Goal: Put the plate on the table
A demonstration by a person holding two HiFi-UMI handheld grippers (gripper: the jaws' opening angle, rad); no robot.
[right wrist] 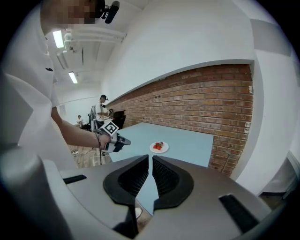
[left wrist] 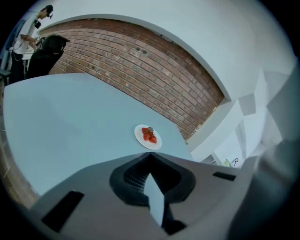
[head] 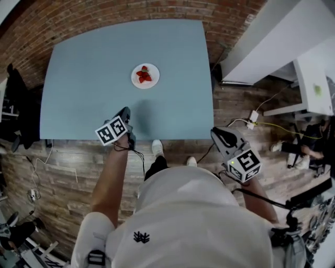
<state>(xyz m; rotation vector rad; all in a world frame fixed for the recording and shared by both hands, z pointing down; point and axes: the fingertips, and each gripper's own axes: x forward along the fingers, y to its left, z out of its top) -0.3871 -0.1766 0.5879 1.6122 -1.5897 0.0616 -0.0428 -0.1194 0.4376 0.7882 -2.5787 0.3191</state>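
A white plate [head: 135,79] with red strawberries [head: 144,75] rests on the blue table [head: 89,78], a little right of its centre. My left gripper [head: 125,111] hovers over the table's front edge, well short of the plate, its jaws shut and empty. The left gripper view shows that gripper [left wrist: 150,156] pointing toward the plate [left wrist: 140,133] farther along the table [left wrist: 70,122]. My right gripper [head: 215,132] is off the table's front right corner, shut on nothing. In the right gripper view, its jaws [right wrist: 151,157] face the distant plate [right wrist: 154,149] and the left gripper [right wrist: 117,139].
A brick wall [head: 131,13] runs behind the table. A white unit [head: 261,42] stands to the right, with cables [head: 261,123] on the wooden floor [head: 52,178]. A dark object [head: 18,99] sits at the table's left end. A person [head: 309,141] is low at the right.
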